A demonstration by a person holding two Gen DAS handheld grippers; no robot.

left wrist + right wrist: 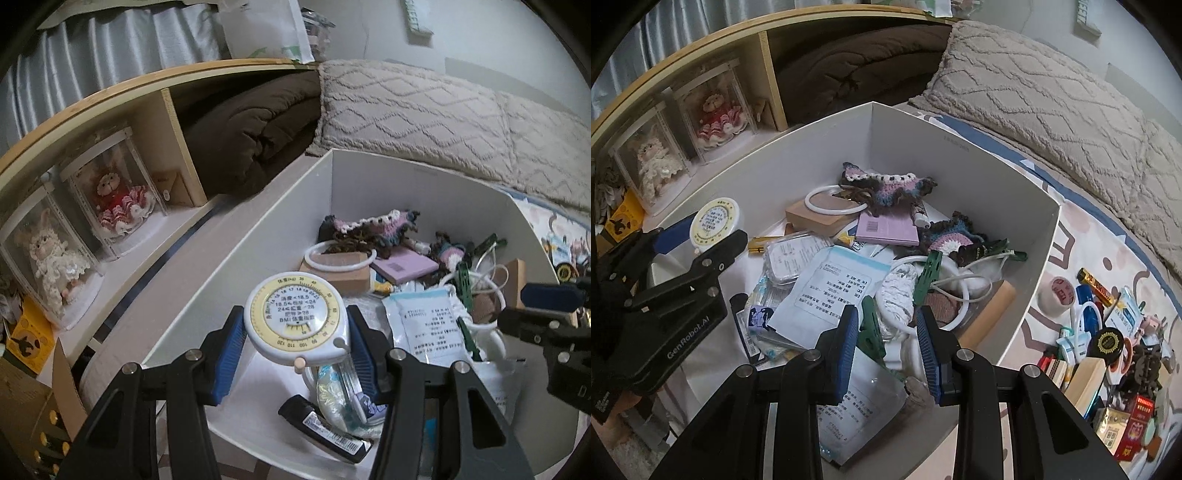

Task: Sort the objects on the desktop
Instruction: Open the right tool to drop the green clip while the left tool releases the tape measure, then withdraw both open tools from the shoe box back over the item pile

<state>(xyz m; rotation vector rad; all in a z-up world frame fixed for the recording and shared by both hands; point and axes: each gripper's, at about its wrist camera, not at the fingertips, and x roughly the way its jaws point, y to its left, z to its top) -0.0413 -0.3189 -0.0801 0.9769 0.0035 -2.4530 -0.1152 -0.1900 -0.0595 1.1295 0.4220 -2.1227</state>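
Observation:
My left gripper [295, 321] is shut on a round white and yellow BMI tape measure [295, 314], held just above the near left corner of a white box [424, 173]. The right wrist view shows the same tape measure [716, 221] at the left, clamped in the left gripper [701, 240]. Inside the white box [960, 147] lie several things: crochet pieces [886, 184], a white ring [831, 203], a pink booklet [886, 229], paper packets [831, 284] and green clips [927, 273]. My right gripper [886, 317] hovers open over the box's near side, nothing between its pads.
Several small items [1108, 332] are heaped on a patterned mat right of the box. A wooden shelf holds two dolls in clear cases [118, 199] and a brown blanket [251, 125]. Beige textured bedding [443, 122] runs behind the box.

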